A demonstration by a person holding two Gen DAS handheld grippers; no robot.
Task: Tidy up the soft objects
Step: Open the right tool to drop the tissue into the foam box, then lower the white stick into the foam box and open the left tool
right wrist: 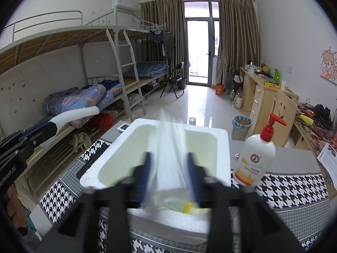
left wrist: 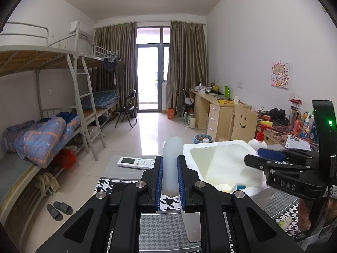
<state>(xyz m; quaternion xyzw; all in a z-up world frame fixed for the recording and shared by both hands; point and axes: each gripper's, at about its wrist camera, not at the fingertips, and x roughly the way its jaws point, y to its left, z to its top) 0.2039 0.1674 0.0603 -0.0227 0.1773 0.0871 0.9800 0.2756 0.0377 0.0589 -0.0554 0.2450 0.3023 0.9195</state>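
My left gripper (left wrist: 169, 169) is shut on a pale, translucent soft strip (left wrist: 173, 147) that stands up between its blue pads. In the right wrist view the same strip (right wrist: 78, 113) sticks out to the right of the left gripper (right wrist: 47, 129). A white foam box (right wrist: 221, 139) sits on the houndstooth cloth (right wrist: 294, 189), with small yellow and pale packets (right wrist: 183, 206) at its near end. My right gripper (right wrist: 169, 175) hangs open over the box. A blurred clear film (right wrist: 170, 147) lies streaked between its jaws, and the pads do not press on it. In the left wrist view the right gripper (left wrist: 256, 157) reaches over the box (left wrist: 210, 147).
A white lotion bottle with a red pump (right wrist: 254, 160) stands right of the box. A remote control (left wrist: 137, 162) lies on the table's far left part. Bunk beds with bedding (left wrist: 46, 139) line the left wall. A desk and a wooden chair (left wrist: 244, 124) stand on the right.
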